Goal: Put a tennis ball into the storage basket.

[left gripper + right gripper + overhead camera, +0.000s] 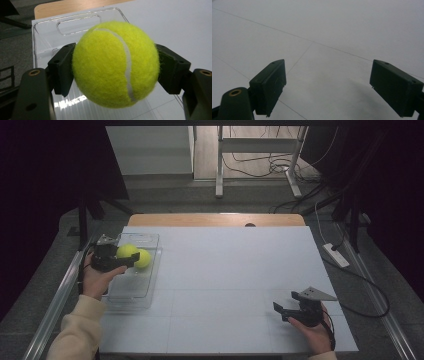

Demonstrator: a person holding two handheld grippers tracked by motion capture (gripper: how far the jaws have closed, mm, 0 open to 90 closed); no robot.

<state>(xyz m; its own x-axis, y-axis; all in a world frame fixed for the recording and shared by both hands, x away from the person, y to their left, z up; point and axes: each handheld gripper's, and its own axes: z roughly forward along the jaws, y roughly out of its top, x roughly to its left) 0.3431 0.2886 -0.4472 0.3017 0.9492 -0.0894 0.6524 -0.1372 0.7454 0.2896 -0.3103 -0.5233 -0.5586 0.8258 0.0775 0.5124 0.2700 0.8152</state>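
Grip: fuzzy yellow-green tennis ball [115,63] is clamped between left gripper [116,70] pads, held over clear plastic tray [131,290] | tray: second yellow-green tennis ball [144,258] is seen inside | right gripper [334,88]: jaws apart, nothing held, well right of tray | risk: released ball could bounce or roll off the tray's low wall

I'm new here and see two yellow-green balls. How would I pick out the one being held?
Look at the clear plastic tray at the left edge of the white table. Over its far end, the left gripper clamps one fuzzy yellow-green tennis ball between black jaws. The second tennis ball, just to its right, is ungripped.
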